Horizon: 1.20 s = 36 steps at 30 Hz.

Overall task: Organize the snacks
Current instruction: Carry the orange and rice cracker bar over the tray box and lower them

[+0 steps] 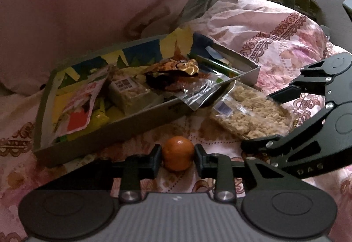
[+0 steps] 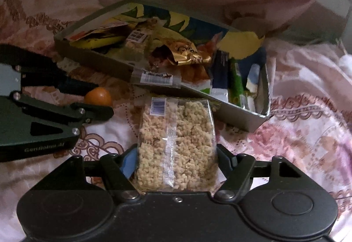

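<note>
A small orange fruit (image 1: 178,153) is clamped between the fingers (image 1: 156,159) of the left gripper (image 1: 177,159), resting low on the pink patterned bedspread (image 1: 275,43) just in front of the near wall of the snack box (image 1: 110,129). A clear packet of crumbly puffed-rice bar (image 2: 176,147) is set between the fingers of the right gripper (image 2: 177,162); the pads are seen against both of its long edges, so the packet is gripped, its far end lying beside the box's near corner. The box is already filled with wrapped snacks, among them a gold foil wrapper (image 1: 176,67) and a red-and-white pouch (image 1: 81,107). Both grippers are held close together on the bed.
</note>
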Each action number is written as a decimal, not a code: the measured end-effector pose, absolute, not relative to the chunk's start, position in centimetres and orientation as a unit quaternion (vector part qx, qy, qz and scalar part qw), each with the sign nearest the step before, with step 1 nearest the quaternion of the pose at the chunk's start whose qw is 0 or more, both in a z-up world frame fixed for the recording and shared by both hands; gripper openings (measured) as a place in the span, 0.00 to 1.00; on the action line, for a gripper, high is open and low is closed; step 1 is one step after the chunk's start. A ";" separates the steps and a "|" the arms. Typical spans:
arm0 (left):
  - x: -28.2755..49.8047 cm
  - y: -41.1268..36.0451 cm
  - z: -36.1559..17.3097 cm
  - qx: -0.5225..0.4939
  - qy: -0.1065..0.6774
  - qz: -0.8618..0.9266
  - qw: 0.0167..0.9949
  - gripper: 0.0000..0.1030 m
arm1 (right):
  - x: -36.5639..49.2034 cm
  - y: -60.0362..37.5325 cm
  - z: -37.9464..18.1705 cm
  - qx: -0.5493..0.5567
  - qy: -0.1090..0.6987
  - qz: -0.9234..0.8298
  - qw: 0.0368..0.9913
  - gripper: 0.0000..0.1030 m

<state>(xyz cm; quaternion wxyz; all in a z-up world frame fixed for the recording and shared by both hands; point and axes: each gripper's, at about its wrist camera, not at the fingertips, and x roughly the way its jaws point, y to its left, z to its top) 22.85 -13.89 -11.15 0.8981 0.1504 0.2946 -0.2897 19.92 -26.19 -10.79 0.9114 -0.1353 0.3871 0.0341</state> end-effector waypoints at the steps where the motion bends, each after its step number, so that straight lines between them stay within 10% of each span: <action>1: 22.7 -13.9 -10.9 0.151 0.292 -0.288 0.900 0.33 | 19.7 -26.0 -10.7 -0.144 0.383 0.031 0.912 0.72; 36: 29.1 -12.8 -8.9 0.067 0.243 -0.192 0.948 0.34 | 27.7 -27.7 -7.5 -0.070 0.224 -0.048 0.971 0.72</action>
